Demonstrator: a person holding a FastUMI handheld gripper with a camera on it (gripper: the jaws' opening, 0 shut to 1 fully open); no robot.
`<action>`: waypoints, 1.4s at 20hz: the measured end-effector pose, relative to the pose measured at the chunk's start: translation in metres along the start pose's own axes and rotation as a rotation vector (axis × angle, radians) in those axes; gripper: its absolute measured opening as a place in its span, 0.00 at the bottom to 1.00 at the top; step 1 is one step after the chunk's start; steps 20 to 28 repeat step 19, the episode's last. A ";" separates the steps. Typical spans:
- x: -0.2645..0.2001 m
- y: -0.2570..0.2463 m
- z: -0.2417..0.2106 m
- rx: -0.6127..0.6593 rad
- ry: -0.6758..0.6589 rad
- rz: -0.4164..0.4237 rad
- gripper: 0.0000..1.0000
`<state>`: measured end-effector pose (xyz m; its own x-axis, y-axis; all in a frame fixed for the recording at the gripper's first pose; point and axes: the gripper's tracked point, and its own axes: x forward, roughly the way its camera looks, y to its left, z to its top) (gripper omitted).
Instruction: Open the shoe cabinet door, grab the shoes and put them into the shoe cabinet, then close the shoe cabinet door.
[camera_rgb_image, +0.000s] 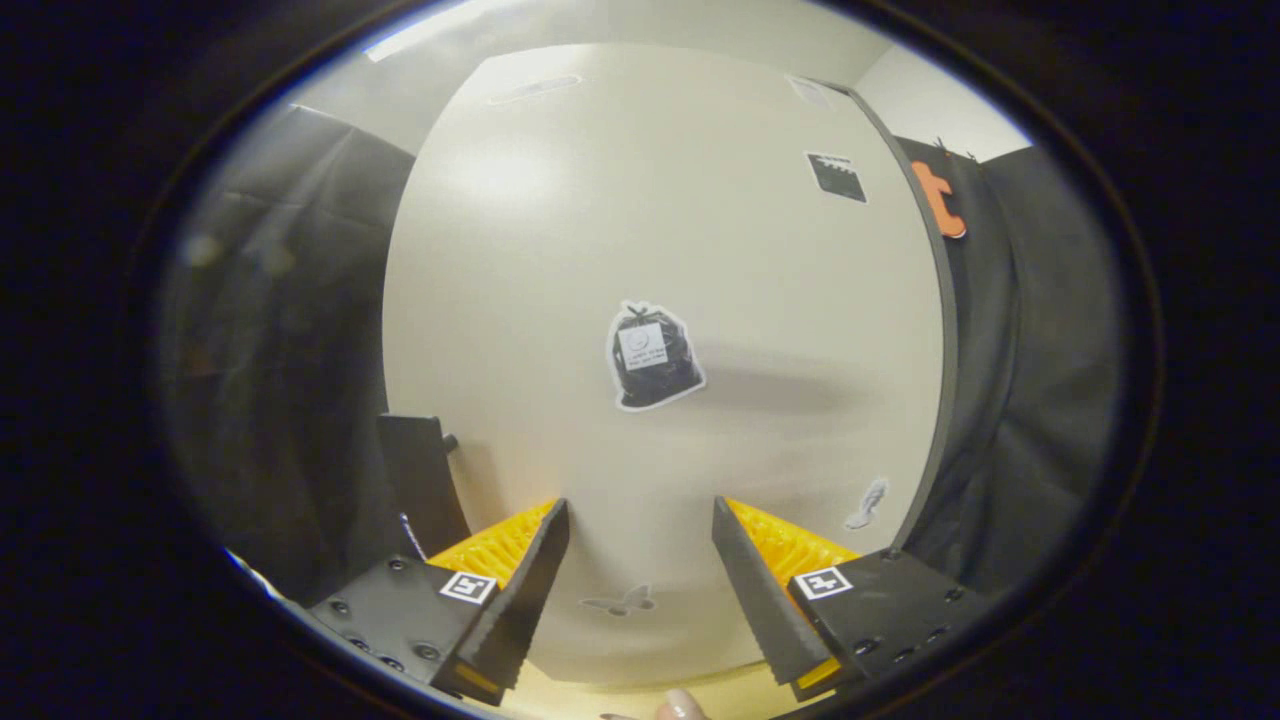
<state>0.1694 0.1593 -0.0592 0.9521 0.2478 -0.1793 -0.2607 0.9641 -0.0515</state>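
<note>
Facing the gripper (640, 590) squarely is the tall cream-white flat door of the shoe cabinet (560, 300), which stands directly ahead of the two fingers and reaches far above them; its long axis runs upright. The black fingers with ribbed yellow pads (500, 548) are spread apart and grip nothing, with only the bare panel showing between them. The door looks closed, so I judge that the opening step is not yet done. On the right the door ends in a dark vertical edge (935, 350), beside the black cloth wall; a black bracket-like part (420, 480) sits at its left edge, just beyond the left finger. I cannot make out a handle. Stuck on the smooth panel are a black bag-shaped sticker (652, 357) at mid-height and a small pale butterfly sticker (620, 601) low down between the fingers.
</note>
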 end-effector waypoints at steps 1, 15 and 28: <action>0.000 0.004 0.001 -0.007 -0.004 -0.008 0.92; 0.023 0.001 -0.001 -0.029 -0.031 -0.130 0.93; 0.022 0.000 -0.002 -0.014 -0.033 -0.130 0.94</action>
